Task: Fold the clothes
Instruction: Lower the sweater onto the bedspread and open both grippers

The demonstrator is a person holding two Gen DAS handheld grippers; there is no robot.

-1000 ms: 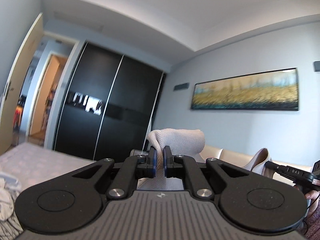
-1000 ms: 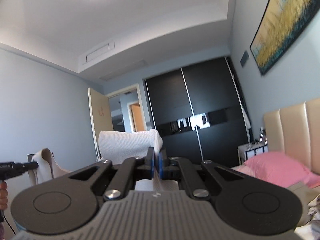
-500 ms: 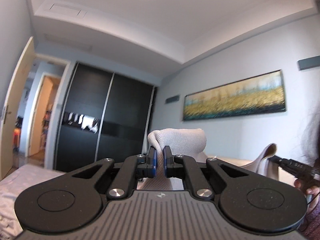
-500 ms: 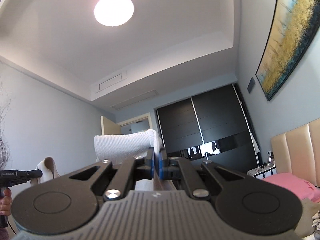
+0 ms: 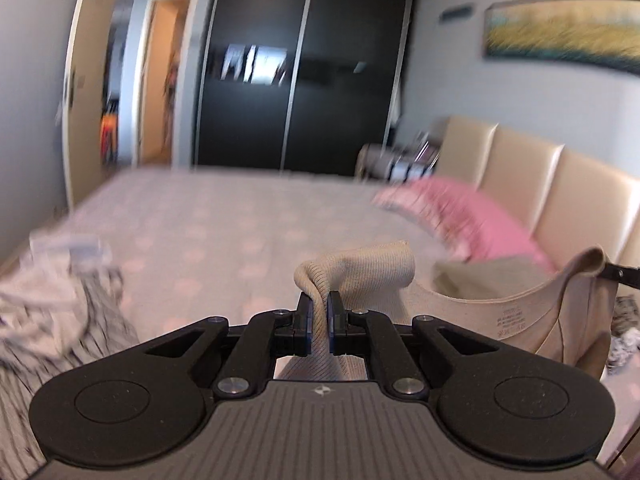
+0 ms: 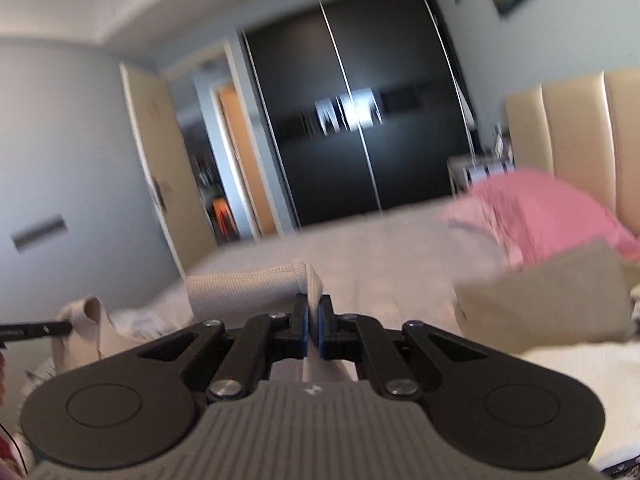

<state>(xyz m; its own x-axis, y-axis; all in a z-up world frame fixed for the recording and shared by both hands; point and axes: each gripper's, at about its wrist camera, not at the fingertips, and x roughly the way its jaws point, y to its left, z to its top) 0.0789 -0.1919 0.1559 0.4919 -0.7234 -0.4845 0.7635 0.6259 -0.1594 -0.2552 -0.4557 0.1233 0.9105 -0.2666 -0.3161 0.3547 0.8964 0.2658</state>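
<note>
bed (image 5: 224,216), striped clothes (image 5: 60,320) left view only

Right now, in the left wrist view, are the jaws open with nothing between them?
No, the left gripper has its jaws closed on the beige knit garment.

My beige ribbed knit top (image 5: 352,270) hangs stretched above the bed, one corner pinched in each of my grippers, its printed neck label showing.

Black wardrobe (image 5: 300,68) behind bed (image 5: 224,232); pink pillow (image 5: 480,216) against beige headboard (image 5: 560,188); painting (image 5: 560,44).
</note>
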